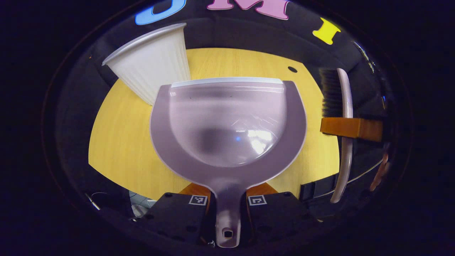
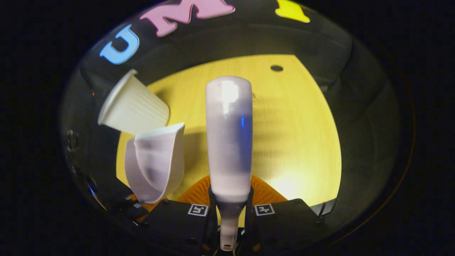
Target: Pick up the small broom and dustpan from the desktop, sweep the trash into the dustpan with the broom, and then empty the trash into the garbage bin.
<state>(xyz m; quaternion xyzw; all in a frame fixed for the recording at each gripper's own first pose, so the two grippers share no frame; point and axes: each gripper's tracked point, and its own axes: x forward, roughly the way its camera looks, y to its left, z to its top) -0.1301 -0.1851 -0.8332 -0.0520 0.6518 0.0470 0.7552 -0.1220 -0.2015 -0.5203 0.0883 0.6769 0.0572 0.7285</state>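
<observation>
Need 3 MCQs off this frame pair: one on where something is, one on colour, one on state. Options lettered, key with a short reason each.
1. Where is the white bin relative to the dustpan in the left gripper view?
A. Beyond it, to the upper left
B. Directly under it
C. To its right, beside the broom

2. What colour is the desktop?
A. Grey
B. Yellow wood
C. White

3. What does the right gripper hold?
A. Nothing, jaws open
B. The bin
C. The broom, by its handle

Answers:
1. A: the bin stands at the far left of the desktop, past the dustpan's front lip.
2. B: yellow wood grain shows around the dustpan.
3. C: both jaws press on the narrow handle end, and the left gripper likewise clamps the dustpan's handle.
</observation>
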